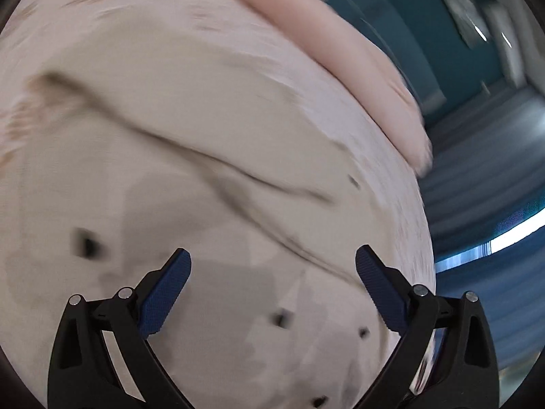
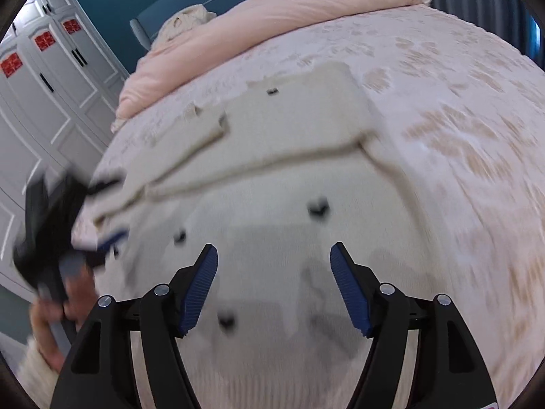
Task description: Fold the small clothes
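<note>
Cream knitwear (image 2: 279,170) fills the space ahead of both tongs: a small cardigan with dark buttons, lying flat on a pale patterned bedspread (image 2: 460,109). We see our left gripper (image 1: 272,266) with its blue pads (image 1: 170,293) spread wide, nothing between them, hovering just above the garment's blurred surface, where a long crease runs across beyond the tips. Our right gripper (image 2: 274,259) also stands apart at the jaws, with only the fabric below and no pinch on it; one button (image 2: 318,207) sits just beyond its fingertips and another (image 2: 226,320) lies between the fingers, lower down. Beyond the right tongs a sleeve (image 2: 259,126) is folded over across the body of the cardigan, its cuff end pointing toward the left tongs. In the right wrist view the left tongs show as a dark blur at the garment's left edge, held by a hand (image 2: 58,310) in a cream knitted cuff. Farther off, past the cardigan, a pink duvet (image 2: 272,10) is bunched along the far side of the bed, with white wardrobe doors (image 2: 51,78) to the left of it.
</note>
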The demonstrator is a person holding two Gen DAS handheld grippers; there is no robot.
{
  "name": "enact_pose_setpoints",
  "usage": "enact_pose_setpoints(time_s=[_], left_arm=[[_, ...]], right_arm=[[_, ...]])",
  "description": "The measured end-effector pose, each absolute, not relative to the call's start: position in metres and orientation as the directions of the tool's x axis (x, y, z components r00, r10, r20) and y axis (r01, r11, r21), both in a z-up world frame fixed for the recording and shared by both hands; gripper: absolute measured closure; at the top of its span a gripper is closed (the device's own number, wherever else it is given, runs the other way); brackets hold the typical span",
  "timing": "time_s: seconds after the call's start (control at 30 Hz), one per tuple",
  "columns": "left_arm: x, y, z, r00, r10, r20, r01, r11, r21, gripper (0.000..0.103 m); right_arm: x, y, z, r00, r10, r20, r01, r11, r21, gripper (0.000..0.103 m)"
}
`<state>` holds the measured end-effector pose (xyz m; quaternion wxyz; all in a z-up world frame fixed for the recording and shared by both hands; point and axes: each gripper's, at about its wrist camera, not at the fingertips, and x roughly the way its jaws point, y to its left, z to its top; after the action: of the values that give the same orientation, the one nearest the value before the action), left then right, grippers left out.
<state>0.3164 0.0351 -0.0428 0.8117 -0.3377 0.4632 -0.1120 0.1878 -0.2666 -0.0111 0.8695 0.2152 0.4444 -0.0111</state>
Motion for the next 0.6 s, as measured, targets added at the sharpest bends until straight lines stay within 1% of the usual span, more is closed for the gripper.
enact_pose_setpoints(time_s=[0.1,0.2,0.27,0.33,0.4,0.43,0.5,0.57,0.6], left_arm=[[0.334,0.09,-0.042,0.595,-0.417,-0.686,-0.254,0.713,-0.654,0.008],[0.35,0.13,-0.04,0.64,-0.377,-0.67,-0.319,0.662,-0.678,0.008],[0.362,0.148,-0.042,0.646,-0.351,-0.678,-0.371,0.632,-0.68,0.008],[0.366,0.158,-0.048,0.647,-0.347,-0.679,-0.4,0.604,-0.689,0.008],[0.373,0.164,-0.056,0.642,-0.342,-0.686,-0.433,0.577,-0.693,0.009],[0.378,0.17,-0.057,0.638,-0.342,-0.689,-0.442,0.57,-0.692,0.01],[0.381,0.178,-0.067,0.628,-0.349,-0.695,-0.456,0.559,-0.693,0.011],[0.384,0.176,-0.066,0.624,-0.337,-0.705,-0.455,0.577,-0.678,0.011],[0.381,0.174,-0.066,0.625,-0.337,-0.705,-0.452,0.58,-0.678,0.011]], right_arm=[[0.236,-0.266,-0.011,0.619,0.22,-0.754,0.169,0.9,0.402,0.035],[0.301,-0.257,-0.022,0.6,0.299,-0.742,0.143,0.872,0.468,0.035],[0.344,-0.244,-0.037,0.557,0.334,-0.76,0.156,0.858,0.49,0.035],[0.38,-0.231,-0.056,0.518,0.385,-0.764,0.192,0.818,0.542,0.035],[0.395,-0.224,-0.066,0.523,0.388,-0.759,0.233,0.791,0.565,0.035],[0.401,-0.219,-0.067,0.542,0.376,-0.751,0.245,0.785,0.569,0.036],[0.408,-0.211,-0.064,0.58,0.368,-0.727,0.232,0.78,0.581,0.052],[0.418,-0.202,-0.06,0.572,0.398,-0.717,0.206,0.777,0.595,0.094],[0.42,-0.201,-0.056,0.574,0.407,-0.711,0.195,0.775,0.601,0.095]])
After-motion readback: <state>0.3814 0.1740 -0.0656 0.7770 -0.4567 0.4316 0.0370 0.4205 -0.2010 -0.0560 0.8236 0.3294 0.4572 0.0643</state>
